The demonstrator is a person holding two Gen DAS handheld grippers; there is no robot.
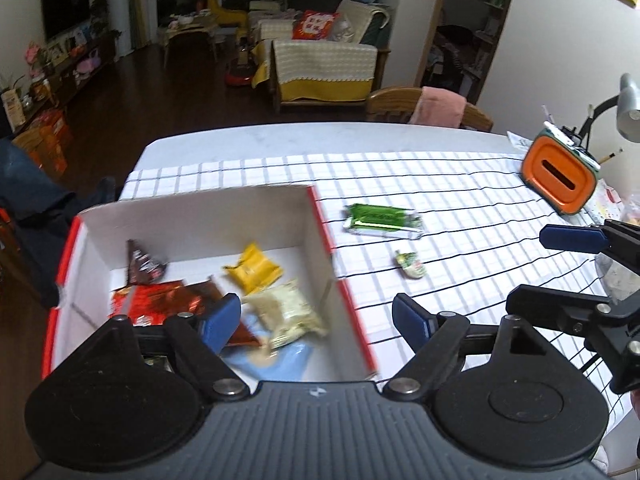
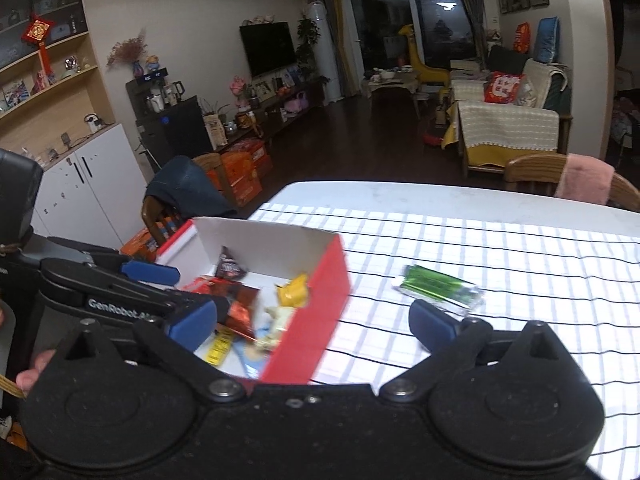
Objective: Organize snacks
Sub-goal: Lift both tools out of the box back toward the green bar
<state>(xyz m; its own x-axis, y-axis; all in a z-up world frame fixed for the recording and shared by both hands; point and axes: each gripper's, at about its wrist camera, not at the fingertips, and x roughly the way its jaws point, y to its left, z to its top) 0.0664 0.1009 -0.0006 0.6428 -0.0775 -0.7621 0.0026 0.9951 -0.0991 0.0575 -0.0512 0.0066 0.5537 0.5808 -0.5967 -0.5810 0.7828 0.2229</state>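
Both tongs, left [image 1: 316, 322] and right [image 2: 312, 326], spread and empty; green packet [image 1: 382, 222] lengthwise across the table.

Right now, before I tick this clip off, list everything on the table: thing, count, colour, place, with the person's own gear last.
box: one, red outside and white inside, open, on the left part of the table.
snack packets in the box: several; a yellow one, a cream one, a dark brown one, a red one.
green packet: one, green and silver, on the cloth right of the box.
small green-and-white wrapper: one, on the cloth nearer than the green packet.
orange container: one, at the far right of the table.
tablecloth: one, white with dark grid lines.
left gripper: black with blue pads, open, empty.
right gripper: same build, open, empty.
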